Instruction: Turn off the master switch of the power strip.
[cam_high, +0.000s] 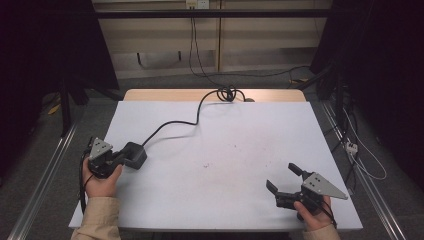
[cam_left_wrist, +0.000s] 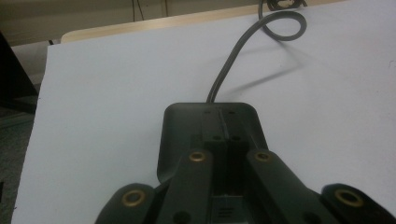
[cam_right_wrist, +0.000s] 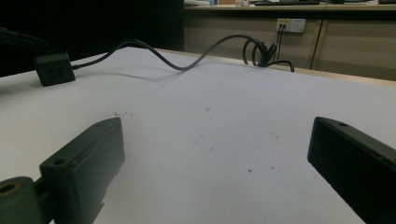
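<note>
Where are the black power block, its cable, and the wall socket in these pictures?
power block (cam_high: 134, 154): high view, on its top face, by the left gripper.
cable (cam_high: 172, 123): high view, on its middle stretch lying across the white table.
wall socket (cam_right_wrist: 290, 24): right gripper view, on its white faceplate at the back wall.

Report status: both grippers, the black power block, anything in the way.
Left gripper shut on the power block, near table's left edge. Right gripper open, holding nothing, near right. Block's cable trails to the far edge; white table bare between.
</note>
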